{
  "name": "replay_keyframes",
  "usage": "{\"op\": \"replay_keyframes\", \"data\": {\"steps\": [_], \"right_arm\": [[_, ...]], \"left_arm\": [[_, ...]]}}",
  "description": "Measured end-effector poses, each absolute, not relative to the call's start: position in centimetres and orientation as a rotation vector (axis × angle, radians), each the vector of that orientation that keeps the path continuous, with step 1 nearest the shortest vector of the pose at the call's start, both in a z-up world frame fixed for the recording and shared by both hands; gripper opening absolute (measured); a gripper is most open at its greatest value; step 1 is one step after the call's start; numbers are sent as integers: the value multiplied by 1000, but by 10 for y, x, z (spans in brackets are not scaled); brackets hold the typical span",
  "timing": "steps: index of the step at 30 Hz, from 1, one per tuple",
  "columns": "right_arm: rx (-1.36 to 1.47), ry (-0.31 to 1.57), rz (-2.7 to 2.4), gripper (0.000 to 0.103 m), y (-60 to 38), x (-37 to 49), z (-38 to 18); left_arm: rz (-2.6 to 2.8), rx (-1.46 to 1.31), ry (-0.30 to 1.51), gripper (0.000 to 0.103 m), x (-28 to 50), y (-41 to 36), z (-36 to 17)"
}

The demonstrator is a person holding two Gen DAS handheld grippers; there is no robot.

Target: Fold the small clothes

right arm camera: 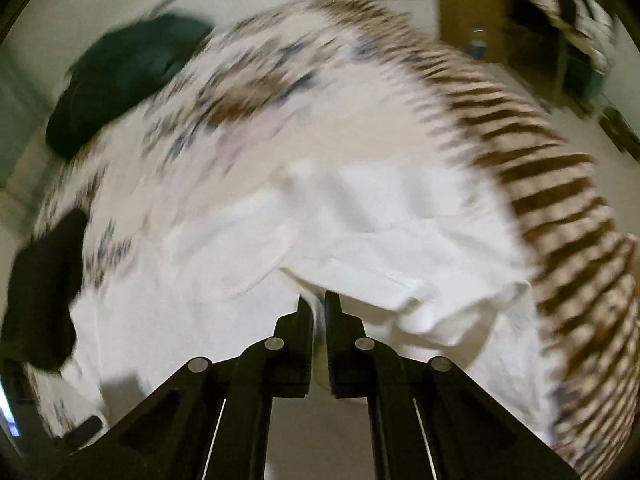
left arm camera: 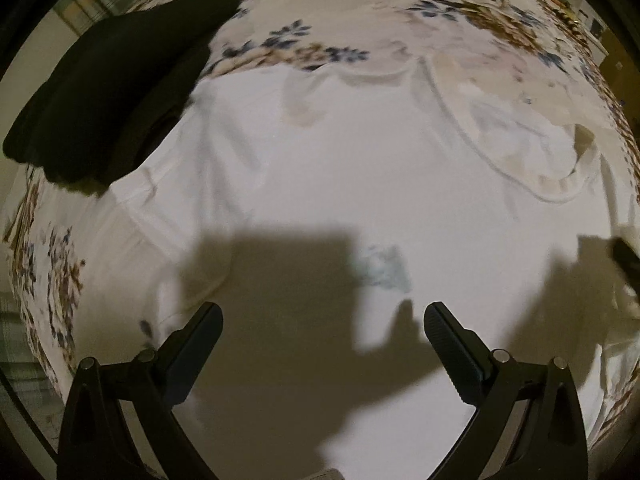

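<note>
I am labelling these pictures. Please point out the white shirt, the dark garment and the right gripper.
white shirt (left arm camera: 320,168): left wrist view, flat middle of the cloth.
dark garment (left arm camera: 112,84): left wrist view, middle of the pile.
right gripper (right arm camera: 319,308): right wrist view, between the fingertips.

Cloth on cloth, with matt black plastic at the edges

The white garment (left arm camera: 320,168) was soft, matt cloth — thin, lightly creased, with a stitched hem. The bedspread (left arm camera: 304,44) under it was printed fabric with a blue and brown flower pattern, equally dull. A dark garment (left arm camera: 112,84) looked like thicker matt cloth. The left gripper (left arm camera: 323,322) had matt black plastic fingers (left arm camera: 448,336) with ribbed pads and shiny metal pins; the right gripper (right arm camera: 319,304) looked the same — blur hid finer texture.
</note>
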State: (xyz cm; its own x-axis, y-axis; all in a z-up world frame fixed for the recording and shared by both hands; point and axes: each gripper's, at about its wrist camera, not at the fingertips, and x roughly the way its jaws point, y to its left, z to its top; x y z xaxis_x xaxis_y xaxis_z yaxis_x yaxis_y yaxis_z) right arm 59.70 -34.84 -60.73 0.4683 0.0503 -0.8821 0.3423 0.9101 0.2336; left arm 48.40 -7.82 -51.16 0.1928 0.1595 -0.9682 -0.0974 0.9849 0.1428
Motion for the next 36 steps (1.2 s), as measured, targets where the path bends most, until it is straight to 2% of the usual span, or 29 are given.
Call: {"op": "replay_keyframes", "data": {"steps": [3, 4, 6, 7, 8, 10, 15, 17, 20, 23, 25, 27, 29, 33, 34, 35, 36], "right_arm": [[425, 1224, -44, 8, -312, 607, -634], [459, 1261, 5, 11, -310, 607, -637], [617, 1260, 106, 31, -321, 593, -627], [690, 1216, 124, 44, -332, 584, -618], [771, 1152, 132, 52, -346, 569, -607], [880, 1043, 43, 58, -382, 537, -587], [866, 1031, -179, 58, -431, 502, -599], [851, 1079, -182, 57, -422, 505, -614], [846, 1247, -73, 57, -390, 496, -645], [874, 1322, 81, 57, -351, 469, -646], [878, 1281, 69, 57, -350, 440, -627], [854, 1158, -21, 57, -367, 412, -599], [709, 1104, -180, 57, -383, 402, -579], [472, 1160, -308, 57, -382, 405, -591], [433, 1184, -309, 54, -370, 408, -596], [377, 1215, -310, 31, -359, 406, -605], [331, 1239, -319, 15, -348, 406, -610]], "left_arm": [[189, 44, 1373, 103, 478, -65, -513], [191, 36, 1372, 103, 476, -58, -512], [196, 20, 1366, 103, 474, -46, -509], [200, 12, 1364, 103, 472, -42, -508], [205, -2, 1362, 103, 471, -36, -507], [216, -26, 1363, 103, 470, -26, -506], [253, -72, 1352, 103, 466, -6, -504], [265, -77, 1350, 103, 466, -1, -505], [264, -80, 1360, 103, 465, 0, -508], [241, -58, 1364, 103, 463, -5, -510], [221, -43, 1357, 103, 460, -10, -509], [208, -23, 1348, 103, 458, -15, -508], [199, -9, 1341, 103, 456, -20, -509], [204, 6, 1337, 103, 455, -27, -514], [208, 5, 1336, 103, 455, -27, -514], [208, 7, 1333, 103, 454, -28, -514], [207, 11, 1331, 103, 453, -29, -514]]}}
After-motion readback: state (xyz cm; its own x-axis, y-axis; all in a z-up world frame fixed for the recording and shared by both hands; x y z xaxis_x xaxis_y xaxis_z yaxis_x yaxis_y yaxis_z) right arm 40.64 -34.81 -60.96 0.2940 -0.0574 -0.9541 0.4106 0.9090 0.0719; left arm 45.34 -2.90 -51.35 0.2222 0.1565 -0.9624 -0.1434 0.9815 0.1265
